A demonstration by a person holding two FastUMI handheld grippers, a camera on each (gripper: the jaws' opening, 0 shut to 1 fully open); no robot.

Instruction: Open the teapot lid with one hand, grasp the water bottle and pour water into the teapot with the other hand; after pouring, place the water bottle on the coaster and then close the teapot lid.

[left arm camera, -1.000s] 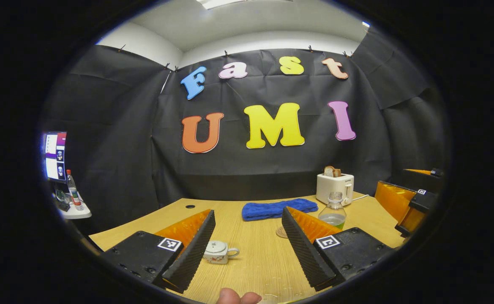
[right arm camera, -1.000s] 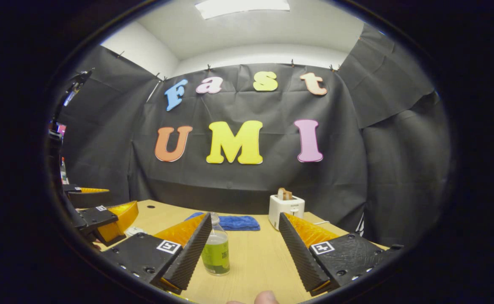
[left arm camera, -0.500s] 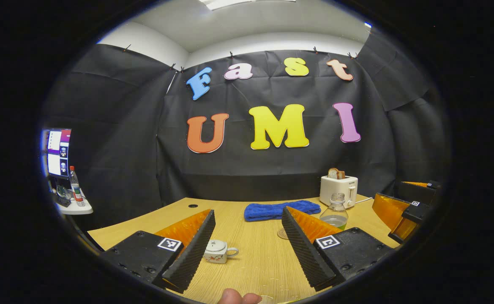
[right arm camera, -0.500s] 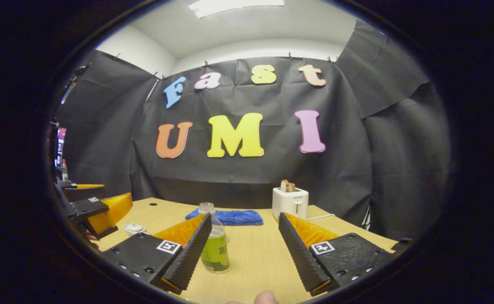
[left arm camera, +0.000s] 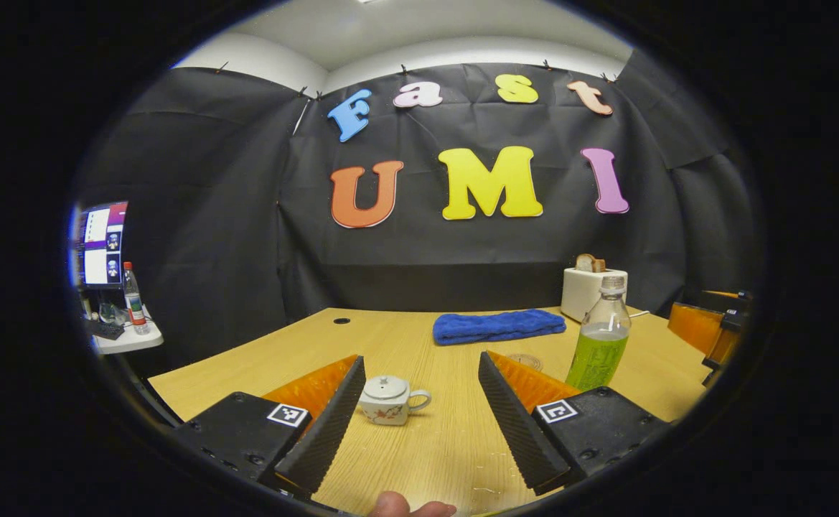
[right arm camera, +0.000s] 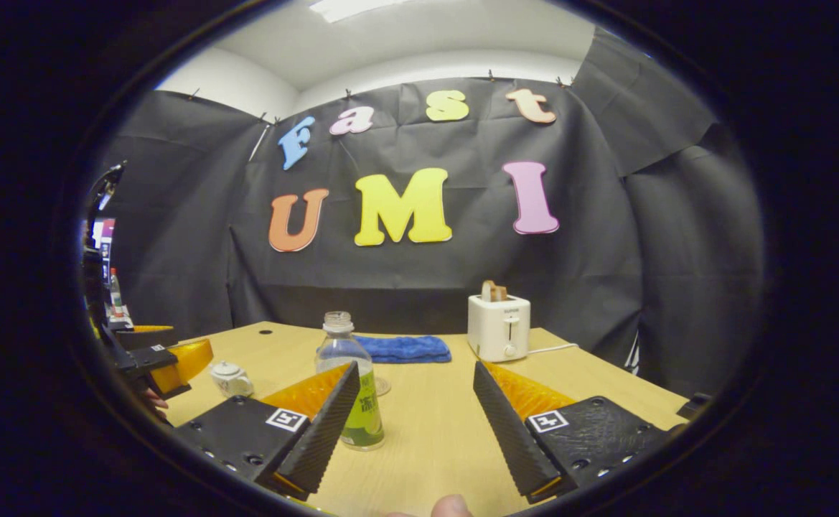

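Teapot sits lidded between the spread fingers of the left gripper, nearer the left one. Water bottle stands just beyond the right gripper, whose jaws gape, empty.

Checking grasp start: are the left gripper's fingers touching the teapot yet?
Apart. Left gripper view: teapot sits on the table beyond the open left gripper, lid on.
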